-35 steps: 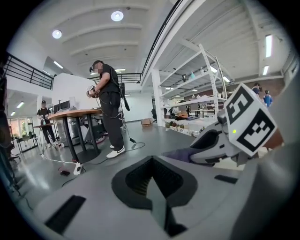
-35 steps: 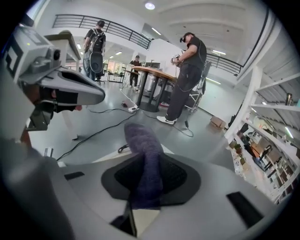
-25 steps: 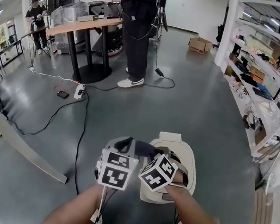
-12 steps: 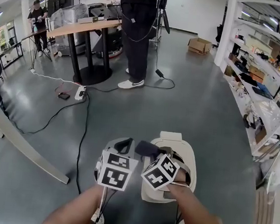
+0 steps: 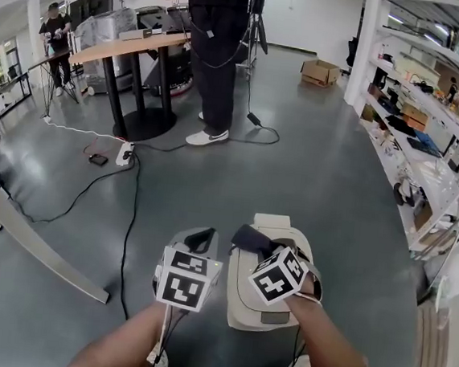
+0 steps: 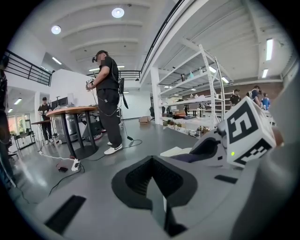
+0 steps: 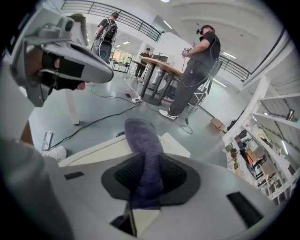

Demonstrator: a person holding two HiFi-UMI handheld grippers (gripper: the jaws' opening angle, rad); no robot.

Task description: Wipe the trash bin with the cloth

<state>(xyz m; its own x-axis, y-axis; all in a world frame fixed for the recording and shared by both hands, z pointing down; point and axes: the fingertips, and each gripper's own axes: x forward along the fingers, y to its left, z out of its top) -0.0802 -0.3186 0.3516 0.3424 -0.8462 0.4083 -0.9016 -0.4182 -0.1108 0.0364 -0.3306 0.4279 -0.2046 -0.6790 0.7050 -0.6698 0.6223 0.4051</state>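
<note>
Robotics lab or workshop, open-plan, industrial look. Bare grey concrete floor (image 5: 318, 187). Tall white shelving rack (image 5: 430, 117) along the right wall, stacked with boxes and gear. Standing-height wooden table (image 5: 126, 44) on a round black base, equipment on top. Cables (image 5: 130, 209) trail loose over the floor to a power strip (image 5: 124, 154). Cardboard box (image 5: 319, 72) on the floor at the back. Mezzanine railing (image 7: 117, 14) overhead, round ceiling lights (image 6: 117, 12). Person (image 5: 214, 48) standing by the table; another person (image 5: 55, 29) at a far bench.
</note>
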